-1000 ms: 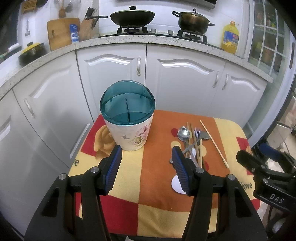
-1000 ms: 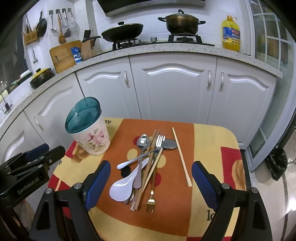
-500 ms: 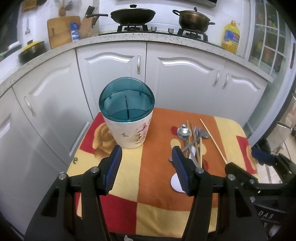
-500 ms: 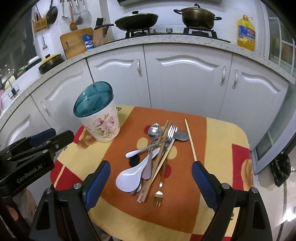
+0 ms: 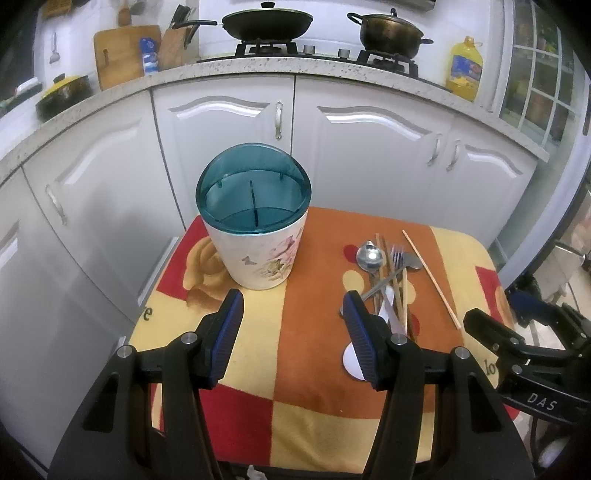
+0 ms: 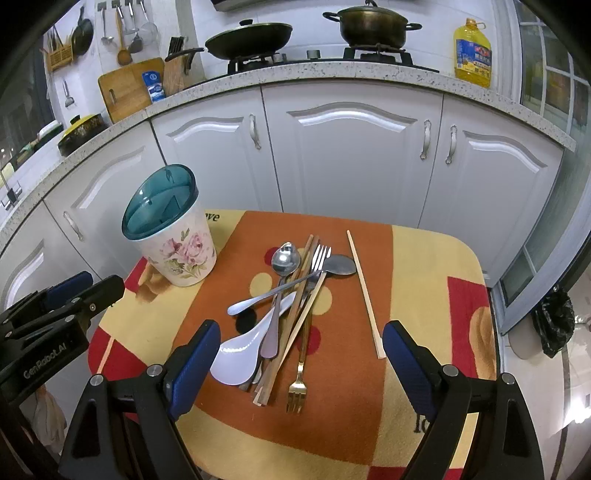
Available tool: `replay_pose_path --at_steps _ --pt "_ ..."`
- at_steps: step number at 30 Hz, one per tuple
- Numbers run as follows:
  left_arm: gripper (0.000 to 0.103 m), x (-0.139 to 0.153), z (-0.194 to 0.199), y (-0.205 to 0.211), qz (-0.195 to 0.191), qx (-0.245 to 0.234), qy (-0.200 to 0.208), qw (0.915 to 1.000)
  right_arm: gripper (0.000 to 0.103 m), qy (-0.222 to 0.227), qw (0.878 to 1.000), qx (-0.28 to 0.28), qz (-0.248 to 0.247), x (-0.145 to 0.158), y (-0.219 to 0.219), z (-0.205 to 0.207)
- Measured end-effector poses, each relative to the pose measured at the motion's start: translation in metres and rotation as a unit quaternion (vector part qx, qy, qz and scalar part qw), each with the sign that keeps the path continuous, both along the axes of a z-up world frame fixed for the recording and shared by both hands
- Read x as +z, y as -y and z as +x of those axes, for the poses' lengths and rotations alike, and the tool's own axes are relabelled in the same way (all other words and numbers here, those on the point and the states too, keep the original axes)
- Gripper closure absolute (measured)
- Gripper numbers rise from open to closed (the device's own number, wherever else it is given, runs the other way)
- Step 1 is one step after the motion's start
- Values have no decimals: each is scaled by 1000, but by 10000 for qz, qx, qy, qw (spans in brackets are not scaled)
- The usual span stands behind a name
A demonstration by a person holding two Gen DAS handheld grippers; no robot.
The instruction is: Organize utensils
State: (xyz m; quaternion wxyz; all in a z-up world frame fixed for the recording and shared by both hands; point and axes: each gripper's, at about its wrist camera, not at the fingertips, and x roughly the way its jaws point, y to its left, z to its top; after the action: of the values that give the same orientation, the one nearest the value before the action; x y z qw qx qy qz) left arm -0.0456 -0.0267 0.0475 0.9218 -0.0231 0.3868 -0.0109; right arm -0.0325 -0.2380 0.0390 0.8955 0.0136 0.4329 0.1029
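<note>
Steel and wood utensils lie piled beside the floral holder; I've drawn my right tongs closer over them, both pairs still apart and empty, left tongs waiting, nothing sorted yet.

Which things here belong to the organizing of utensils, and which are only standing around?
Belong to the job: the pile of spoons, forks and chopsticks, the single chopstick, the utensil holder, the left gripper and right gripper, both open.

Only around: wok, pot, oil bottle, cutting board.
</note>
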Motion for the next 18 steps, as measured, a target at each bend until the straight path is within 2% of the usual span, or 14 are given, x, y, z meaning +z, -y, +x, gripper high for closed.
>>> replay_pose_path --at_steps 18 --pt "47 -2 3 5 67 -72 -8 10000 15 56 9999 -31 -96 -2 5 3"
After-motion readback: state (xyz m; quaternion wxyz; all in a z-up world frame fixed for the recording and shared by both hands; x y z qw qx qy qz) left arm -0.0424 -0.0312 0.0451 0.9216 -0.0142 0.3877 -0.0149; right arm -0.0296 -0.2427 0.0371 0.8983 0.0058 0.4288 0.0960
